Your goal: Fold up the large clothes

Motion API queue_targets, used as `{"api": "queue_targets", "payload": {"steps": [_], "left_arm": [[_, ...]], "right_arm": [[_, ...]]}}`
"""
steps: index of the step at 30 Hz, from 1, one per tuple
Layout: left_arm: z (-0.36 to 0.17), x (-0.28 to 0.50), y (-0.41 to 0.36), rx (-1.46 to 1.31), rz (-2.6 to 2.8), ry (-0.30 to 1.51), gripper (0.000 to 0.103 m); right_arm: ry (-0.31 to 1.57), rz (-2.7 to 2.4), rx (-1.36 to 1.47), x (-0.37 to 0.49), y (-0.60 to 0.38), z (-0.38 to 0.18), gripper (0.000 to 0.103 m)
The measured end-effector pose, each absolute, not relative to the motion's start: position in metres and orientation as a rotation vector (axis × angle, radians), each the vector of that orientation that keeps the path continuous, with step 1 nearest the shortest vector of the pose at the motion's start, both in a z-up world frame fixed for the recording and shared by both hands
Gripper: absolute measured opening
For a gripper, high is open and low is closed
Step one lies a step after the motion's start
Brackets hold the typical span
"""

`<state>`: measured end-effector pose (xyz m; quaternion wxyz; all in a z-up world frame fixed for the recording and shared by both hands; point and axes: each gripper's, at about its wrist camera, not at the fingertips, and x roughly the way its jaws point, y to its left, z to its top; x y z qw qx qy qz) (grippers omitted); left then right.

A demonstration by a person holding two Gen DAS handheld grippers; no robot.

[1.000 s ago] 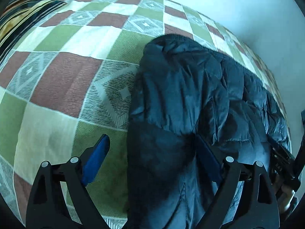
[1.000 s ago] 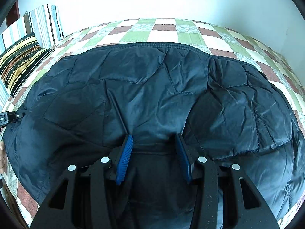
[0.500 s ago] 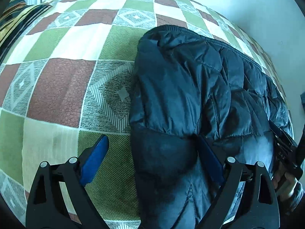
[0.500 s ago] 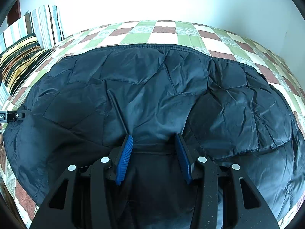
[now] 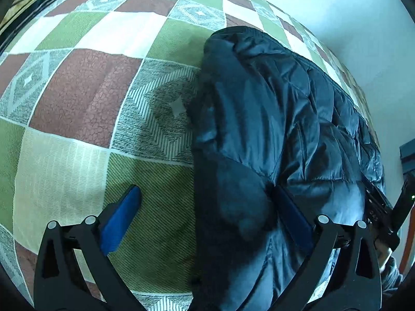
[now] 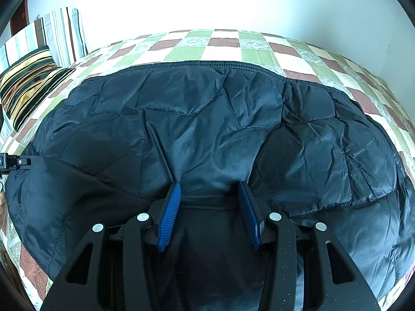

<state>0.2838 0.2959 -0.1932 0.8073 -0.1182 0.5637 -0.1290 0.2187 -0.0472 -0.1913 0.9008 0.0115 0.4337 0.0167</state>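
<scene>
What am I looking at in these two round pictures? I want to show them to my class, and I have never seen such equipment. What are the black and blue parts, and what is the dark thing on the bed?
There is no robot here. A person holds a two-finger gripper in each hand, and a fisheye camera on each one looks forward along its fingers, which makes the pictures round.

One picture is from the left gripper. Its blue-padded fingers are spread wide across the edge of a dark quilted puffer jacket, one over the bedspread, one on the jacket.

The other is from the right gripper. Its fingers are open too, resting on the jacket, gripping nothing that I can see.

The jacket lies on a checked bedspread of green, brown and cream squares. Striped pillows sit at the left end.
</scene>
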Motion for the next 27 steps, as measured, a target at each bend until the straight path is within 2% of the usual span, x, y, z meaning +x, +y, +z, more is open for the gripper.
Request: {"api": "queue_targets", "payload": {"steps": [2, 4, 5, 14, 15, 16, 17, 22, 27], "left_arm": [[-0.191, 0.286, 0.289, -0.248, -0.306, 1.203, 0.094], [-0.189, 0.288, 0.281, -0.262, -0.342, 1.207, 0.077], [-0.188, 0.289, 0.278, -0.274, -0.361, 1.209, 0.074], [-0.192, 0.293, 0.265, -0.310, -0.339, 1.201, 0.073], [-0.191, 0.293, 0.263, -0.304, -0.338, 1.194, 0.070], [-0.190, 0.291, 0.264, -0.303, -0.344, 1.186, 0.062], [-0.187, 0.289, 0.263, -0.299, -0.343, 1.179, 0.060], [-0.170, 0.287, 0.264, -0.318, -0.329, 1.132, 0.023], [-0.137, 0.281, 0.253, -0.303, -0.336, 1.054, 0.015]], "right_arm": [[0.897, 0.034, 0.024, 0.221, -0.047, -0.189, 0.046], [0.897, 0.032, 0.024, 0.220, -0.046, -0.190, 0.046], [0.896, 0.031, 0.024, 0.220, -0.046, -0.190, 0.046], [0.887, 0.026, 0.019, 0.221, -0.045, -0.187, 0.046], [0.884, 0.025, 0.019, 0.221, -0.045, -0.188, 0.046], [0.882, 0.024, 0.017, 0.220, -0.044, -0.188, 0.046], [0.878, 0.022, 0.012, 0.222, -0.044, -0.188, 0.046], [0.873, 0.019, 0.010, 0.220, -0.043, -0.190, 0.046], [0.867, 0.015, 0.006, 0.218, -0.042, -0.192, 0.046]]}}
